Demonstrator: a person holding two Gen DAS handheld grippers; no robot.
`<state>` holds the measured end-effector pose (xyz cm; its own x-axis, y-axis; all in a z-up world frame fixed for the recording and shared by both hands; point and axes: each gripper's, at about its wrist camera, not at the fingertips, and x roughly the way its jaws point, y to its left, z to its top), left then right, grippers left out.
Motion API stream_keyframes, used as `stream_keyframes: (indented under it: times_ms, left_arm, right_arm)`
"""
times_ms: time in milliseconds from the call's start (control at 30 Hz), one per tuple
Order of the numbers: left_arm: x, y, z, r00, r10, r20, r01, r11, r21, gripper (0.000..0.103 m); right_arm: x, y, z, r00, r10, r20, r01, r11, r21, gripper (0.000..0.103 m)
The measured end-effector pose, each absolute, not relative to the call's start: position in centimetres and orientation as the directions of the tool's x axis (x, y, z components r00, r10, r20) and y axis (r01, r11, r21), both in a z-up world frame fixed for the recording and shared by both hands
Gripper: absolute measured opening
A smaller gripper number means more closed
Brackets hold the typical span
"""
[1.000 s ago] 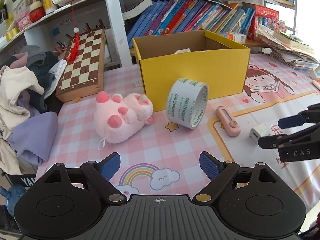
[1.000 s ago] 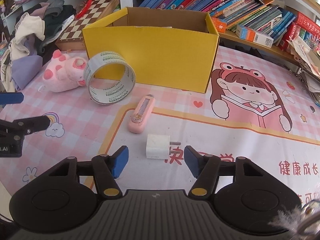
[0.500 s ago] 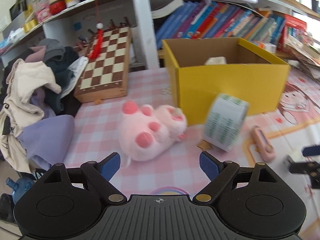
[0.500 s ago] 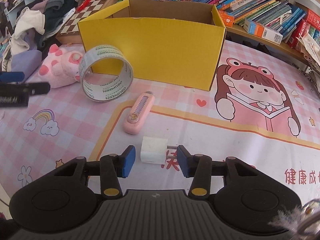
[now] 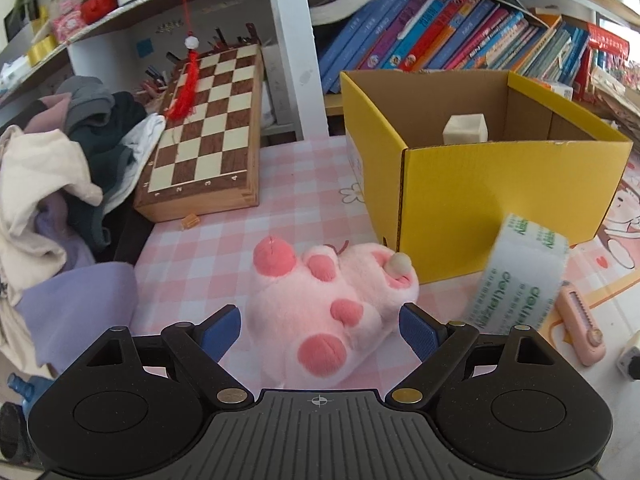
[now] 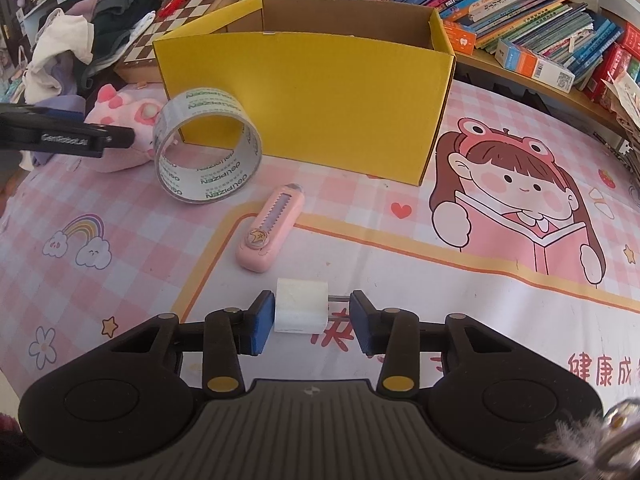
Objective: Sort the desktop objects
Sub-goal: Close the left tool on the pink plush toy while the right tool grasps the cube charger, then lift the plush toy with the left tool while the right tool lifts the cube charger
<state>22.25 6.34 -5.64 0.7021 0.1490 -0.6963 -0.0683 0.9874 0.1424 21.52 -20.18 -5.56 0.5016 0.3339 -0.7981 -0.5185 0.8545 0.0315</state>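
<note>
1. Right wrist view: the right gripper (image 6: 312,316) brackets the white charger plug (image 6: 301,311), well in front of the yellow box (image 6: 304,96). Its left pad touches the plug; the right pad sits just off the prongs, so it is not yet clamped.
2. Nearer the box lie the pink utility knife (image 6: 270,234), the tape roll (image 6: 208,148) and the pink plush toy (image 5: 332,312).
3. The left gripper (image 5: 320,330) is spread wide around the plush, gripping nothing.
4. Inside the box one small white block (image 5: 465,130) shows; by my judgement, four things remain unsorted.
</note>
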Motion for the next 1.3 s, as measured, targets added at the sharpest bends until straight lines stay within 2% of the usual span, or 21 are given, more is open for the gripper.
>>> stream_keyframes:
  times_ms: [267, 367, 500, 633, 1067, 1167, 1200, 1233, 1300]
  left_arm:
    - [23.2, 7.0, -6.4, 0.694, 0.133, -0.707, -0.062, 0.990, 0.126, 0.090]
    - [23.2, 7.2, -6.6, 0.690, 0.133, -0.712, -0.065, 0.990, 0.121, 0.087]
    - [23.2, 7.6, -6.7, 0.684, 0.130, -0.718, -0.074, 0.991, 0.109, 0.074]
    - [22.6, 8.4, -6.2, 0.678, 0.135, -0.722, -0.104, 0.991, 0.088, 0.063]
    - [16.4, 9.5, -3.7, 0.705, 0.078, -0.705, -0.158, 0.986, -0.049, 0.060]
    - [15.2, 9.3, -3.2, 0.715, 0.066, -0.696, -0.162, 0.984, -0.072, 0.060]
    - [14.9, 9.2, -3.1, 0.718, 0.063, -0.693, -0.161, 0.984, -0.077, 0.060]
    - [14.7, 9.1, -3.1, 0.717, 0.060, -0.695, -0.159, 0.984, -0.078, 0.060]
    - [14.4, 8.8, -3.5, 0.708, 0.054, -0.704, -0.153, 0.985, -0.078, 0.060]
  right_arm:
    - [21.6, -20.3, -5.6, 0.497, 0.343, -0.797, -0.529, 0.848, 0.035, 0.039]
    - [21.6, -20.3, -5.5, 0.497, 0.342, -0.797, -0.528, 0.849, 0.035, 0.039]
    - [21.6, -20.2, -5.5, 0.501, 0.337, -0.798, -0.523, 0.852, 0.032, 0.039]
    - [21.3, -20.1, -5.3, 0.500, 0.347, -0.793, -0.523, 0.851, 0.042, 0.028]
    - [20.3, -20.4, -5.0, 0.513, 0.325, -0.795, -0.475, 0.878, 0.052, 0.027]
    - [20.1, -20.3, -5.0, 0.512, 0.316, -0.799, -0.468, 0.882, 0.050, 0.028]
    - [20.1, -20.3, -5.0, 0.513, 0.316, -0.798, -0.466, 0.883, 0.050, 0.031]
    - [20.1, -20.3, -4.9, 0.514, 0.314, -0.798, -0.463, 0.885, 0.049, 0.039]
    - [20.1, -20.3, -4.9, 0.517, 0.310, -0.798, -0.459, 0.887, 0.046, 0.044]
